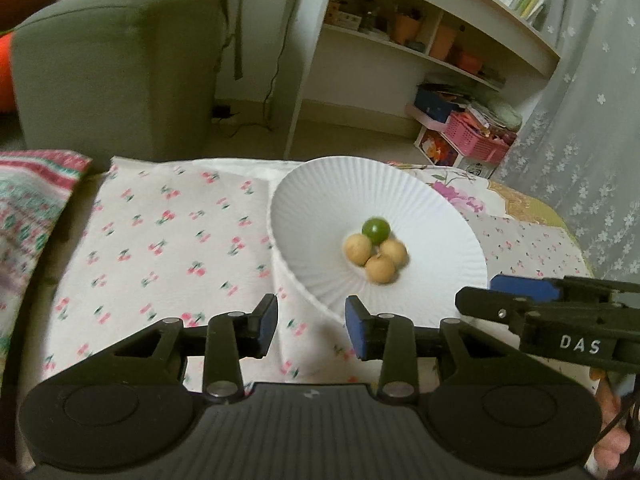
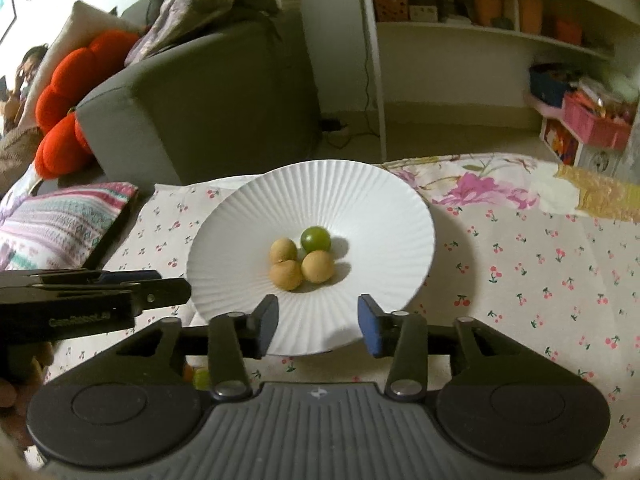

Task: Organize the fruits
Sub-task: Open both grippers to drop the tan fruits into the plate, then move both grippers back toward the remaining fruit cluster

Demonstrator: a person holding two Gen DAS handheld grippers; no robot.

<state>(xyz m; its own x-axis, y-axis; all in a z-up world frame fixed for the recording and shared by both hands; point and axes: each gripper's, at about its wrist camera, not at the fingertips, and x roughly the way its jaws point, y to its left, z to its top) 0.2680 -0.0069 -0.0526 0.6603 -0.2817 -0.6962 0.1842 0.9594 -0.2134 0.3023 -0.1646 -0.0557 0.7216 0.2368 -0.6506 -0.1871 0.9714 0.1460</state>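
Note:
A white ribbed plate rests on a cherry-print cloth. At its centre lie one green round fruit and three tan round fruits, all touching in a cluster. My left gripper is open over the plate's near left rim, with nothing between its blue pads. My right gripper is open above the plate's near edge, also with nothing in it. Each gripper shows side-on in the other's view. A small green and orange bit peeks out under the right gripper's body.
A grey sofa with an orange cushion stands behind the table. White shelves and a pink basket are at the back right. A striped folded cloth lies at the left. A person sits at the far left.

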